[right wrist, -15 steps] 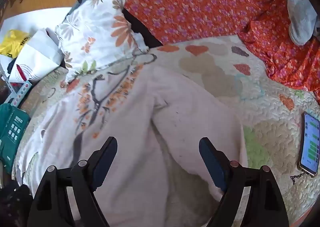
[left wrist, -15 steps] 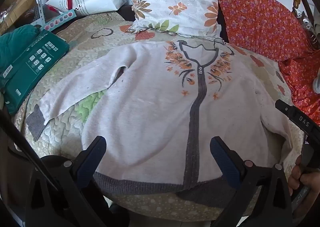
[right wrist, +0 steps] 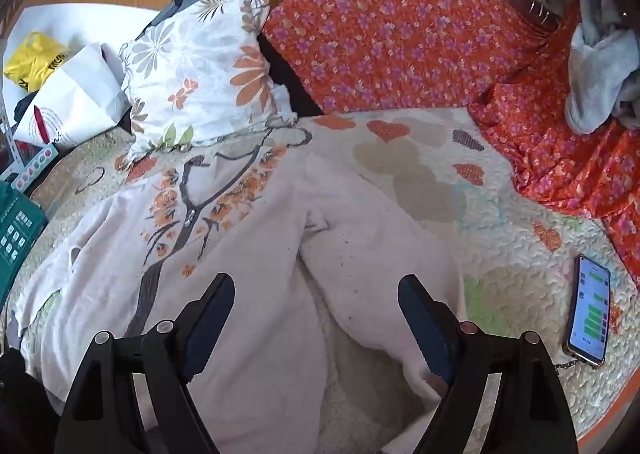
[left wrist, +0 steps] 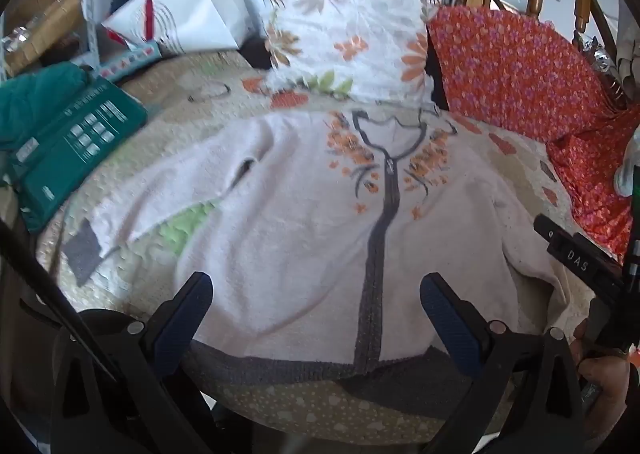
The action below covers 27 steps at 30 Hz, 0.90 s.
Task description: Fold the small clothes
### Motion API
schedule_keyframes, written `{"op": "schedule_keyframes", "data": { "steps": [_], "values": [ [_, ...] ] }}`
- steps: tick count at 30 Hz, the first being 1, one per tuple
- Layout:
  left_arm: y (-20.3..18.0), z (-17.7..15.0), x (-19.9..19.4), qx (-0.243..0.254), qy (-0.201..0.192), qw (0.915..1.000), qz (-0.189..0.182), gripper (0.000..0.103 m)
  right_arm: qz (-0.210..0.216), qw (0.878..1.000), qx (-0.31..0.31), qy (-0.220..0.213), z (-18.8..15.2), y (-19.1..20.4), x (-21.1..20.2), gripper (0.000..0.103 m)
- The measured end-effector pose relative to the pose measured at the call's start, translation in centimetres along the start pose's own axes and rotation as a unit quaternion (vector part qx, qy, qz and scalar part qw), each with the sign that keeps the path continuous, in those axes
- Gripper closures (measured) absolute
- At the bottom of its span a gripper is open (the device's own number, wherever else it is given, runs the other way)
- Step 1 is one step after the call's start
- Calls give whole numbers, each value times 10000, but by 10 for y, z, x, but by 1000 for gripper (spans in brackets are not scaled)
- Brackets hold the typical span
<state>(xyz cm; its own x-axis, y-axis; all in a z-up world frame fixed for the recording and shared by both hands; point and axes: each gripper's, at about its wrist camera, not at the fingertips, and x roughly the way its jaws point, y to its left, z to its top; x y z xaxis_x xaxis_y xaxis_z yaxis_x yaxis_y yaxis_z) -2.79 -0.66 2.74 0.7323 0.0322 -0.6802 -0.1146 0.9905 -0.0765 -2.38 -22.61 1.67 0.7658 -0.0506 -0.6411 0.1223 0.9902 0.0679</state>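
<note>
While the pale pink fleece zip jacket with orange flower embroidery (left wrist: 304,238) is lying face up on the quilted bed (right wrist: 500,222), both tools are hovering over it, fingers apart and holding nothing. The left tool (left wrist: 316,306) is sitting above the grey hem; the right tool (right wrist: 316,306) is facing the bunched sleeve (right wrist: 380,262), which probably wants pinching near its cuff and drawing flat across the chest.

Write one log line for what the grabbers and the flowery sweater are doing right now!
left gripper: open, over hem | right gripper: open, over sleeve | sweater: flat on quilt, unfolded | phone: beside
</note>
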Motion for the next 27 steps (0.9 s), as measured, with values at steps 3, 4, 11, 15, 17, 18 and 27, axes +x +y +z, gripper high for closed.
{"op": "schedule_keyframes", "data": {
  "steps": [3,4,11,15,17,18,27],
  "values": [
    [-1,4,-12,-27,-287,9996,45,0,-263,9994,-192,-104,-7,0,4,15],
    [-2,7,-14,-4,-348,9994,26,0,-348,9990,-271,-30,-9,-1,9,15],
    [-7,41,7,242,-24,9993,-300,0,-196,9995,-34,263,-10,-38,18,15],
    [-9,67,29,222,56,9993,-297,0,-411,9980,111,461,14,-75,35,15],
    [-7,69,37,87,70,9993,-368,0,-455,9966,145,678,32,-94,55,15],
    [-6,71,41,68,98,9993,-355,0,-522,9957,145,755,39,-104,67,15],
    [-4,62,64,-1,371,9988,-323,0,-202,9805,760,1800,68,-150,191,15]
  ]
}}
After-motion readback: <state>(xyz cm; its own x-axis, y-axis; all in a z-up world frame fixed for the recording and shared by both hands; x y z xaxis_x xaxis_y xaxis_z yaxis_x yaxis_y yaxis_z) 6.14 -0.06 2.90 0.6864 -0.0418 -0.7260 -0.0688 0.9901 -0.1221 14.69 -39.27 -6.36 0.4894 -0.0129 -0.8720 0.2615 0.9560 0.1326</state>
